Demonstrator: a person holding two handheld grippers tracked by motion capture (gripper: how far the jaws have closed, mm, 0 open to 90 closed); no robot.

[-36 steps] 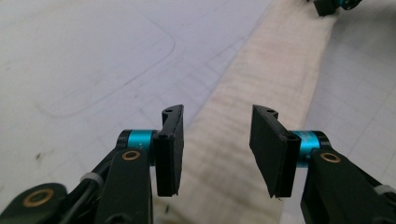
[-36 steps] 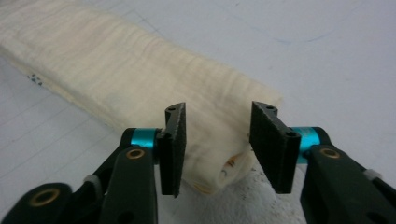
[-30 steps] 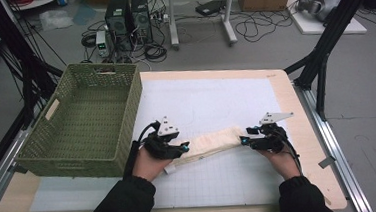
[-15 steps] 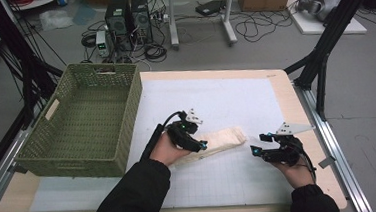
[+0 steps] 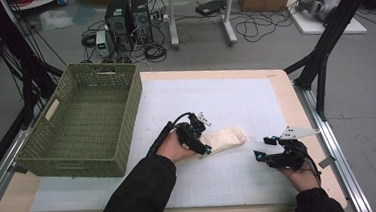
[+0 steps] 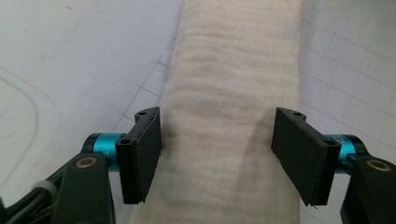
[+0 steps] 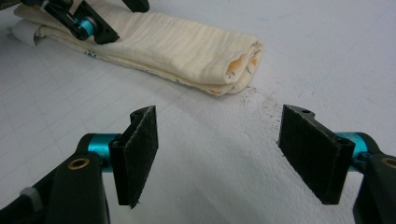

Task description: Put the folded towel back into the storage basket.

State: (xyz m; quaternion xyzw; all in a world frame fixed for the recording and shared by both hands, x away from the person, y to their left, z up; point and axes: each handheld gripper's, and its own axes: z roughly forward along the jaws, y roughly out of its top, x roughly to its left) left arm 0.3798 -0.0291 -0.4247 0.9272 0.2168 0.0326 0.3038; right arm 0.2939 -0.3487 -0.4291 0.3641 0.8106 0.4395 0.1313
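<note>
The cloth [image 5: 223, 139] is cream, soft and faintly ribbed, folded lengthwise into a long narrow band. The right gripper view shows its near end [image 7: 233, 60] doubled over in layers, with orange and dark print on the inner folds and a small white tag at the far end. It lies flat on the white mat [image 5: 235, 97], near the middle of the table and toward the person's side, well apart from the basket [image 5: 84, 123].

The left gripper [image 5: 200, 137] sits over the cloth's left end. Its jaws have just been opening; in the left gripper view they straddle the band [image 6: 229, 93]. The left pad [image 6: 142, 154] is at the cloth's edge, the right one just off it, and neither presses in. The right gripper [image 5: 264, 150] stands on the mat to the right of the cloth, apart from it. Its jaws have likewise just been opening, with nothing but bare mat between them.

The mat bears a fine grid and some dark specks beside the cloth's end. It covers most of a pale wooden table [image 5: 284, 79]. The green woven basket stands at the table's left edge. Beyond the table the grey floor carries computer towers [image 5: 127, 15], loose cables and black stand legs.
</note>
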